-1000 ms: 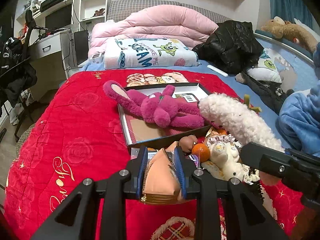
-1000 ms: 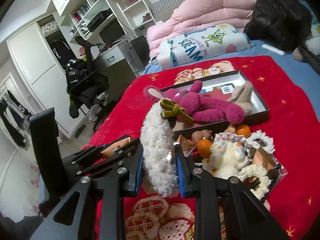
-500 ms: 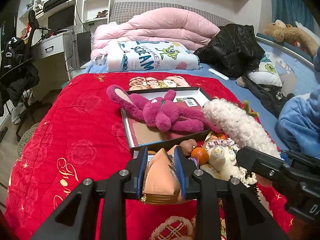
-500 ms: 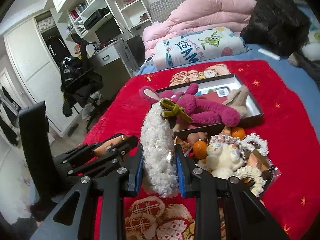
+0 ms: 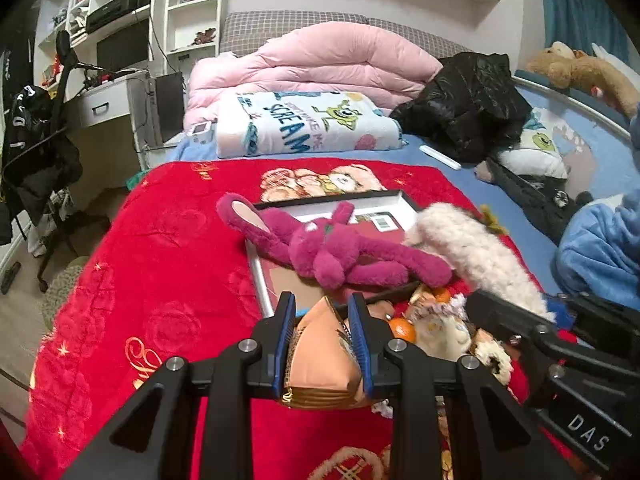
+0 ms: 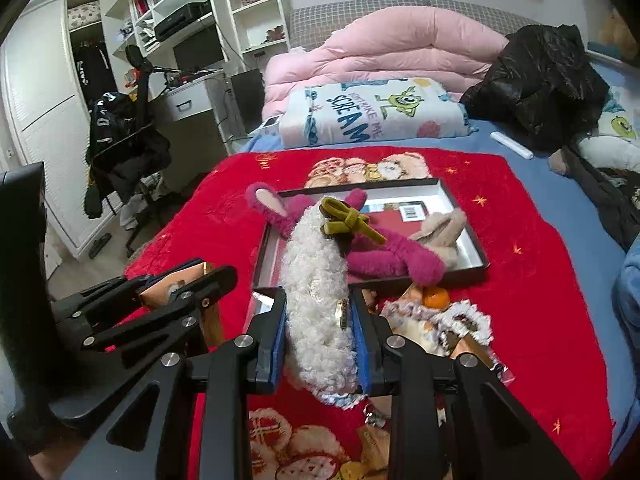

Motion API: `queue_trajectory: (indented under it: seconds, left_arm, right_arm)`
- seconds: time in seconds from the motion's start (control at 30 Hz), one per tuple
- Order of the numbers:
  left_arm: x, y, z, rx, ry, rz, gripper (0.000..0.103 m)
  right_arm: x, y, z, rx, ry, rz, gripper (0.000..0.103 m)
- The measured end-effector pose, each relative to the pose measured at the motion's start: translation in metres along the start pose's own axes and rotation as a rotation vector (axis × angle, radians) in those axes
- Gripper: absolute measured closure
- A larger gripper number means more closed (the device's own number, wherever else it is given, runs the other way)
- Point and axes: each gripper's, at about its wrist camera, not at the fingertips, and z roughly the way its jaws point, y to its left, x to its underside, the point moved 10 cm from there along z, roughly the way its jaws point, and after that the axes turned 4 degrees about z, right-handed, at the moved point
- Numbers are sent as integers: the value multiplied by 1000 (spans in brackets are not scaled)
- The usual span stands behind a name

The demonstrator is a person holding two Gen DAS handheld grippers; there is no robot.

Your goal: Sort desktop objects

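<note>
The left gripper (image 5: pixel 325 338) clamps an orange packet (image 5: pixel 322 360); the right gripper (image 6: pixel 319 336) grasps a white fluffy toy (image 6: pixel 316 288), both above the red blanket's (image 5: pixel 160 280) near edge. Carry each clear over the black tray's (image 6: pixel 460 216) near rim, where the magenta plush (image 5: pixel 340 248) sprawls, before loosening.

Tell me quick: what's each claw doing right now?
Left claw: closed on the tan pouch.
Right claw: closed on the white fluffy plush.

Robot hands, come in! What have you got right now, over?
Left gripper shut on orange pouch. Right gripper shut on white fluffy toy. Pink plush rabbit sprawls across the black tray.
</note>
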Motion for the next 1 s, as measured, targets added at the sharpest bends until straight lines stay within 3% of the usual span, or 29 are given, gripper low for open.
queue_trajectory:
  seconds: [0.37, 0.57, 0.63, 0.73, 0.87, 1.0]
  left_arm:
    - [-45, 17, 21, -46, -21, -65, 75]
    - [-62, 13, 56, -33, -17, -111, 75]
    - [-63, 14, 74, -62, -19, -103, 75]
    - [-55, 15, 102, -67, 5, -89, 75]
    - [-34, 12, 140, -103, 70, 10, 75]
    - [-20, 10, 176, -81, 105, 35, 75]
  right_arm:
    - [-35, 5, 1, 66, -33, -35, 76]
    - [-49, -2, 19, 69, -52, -29, 76]
    - [-50, -9, 31, 59, -42, -11, 76]
    - [-46, -26, 55, 37, -9, 21, 76]
    - [-37, -41, 96, 18, 56, 33, 76]
    - [-25, -48, 133, -8, 115, 74, 76]
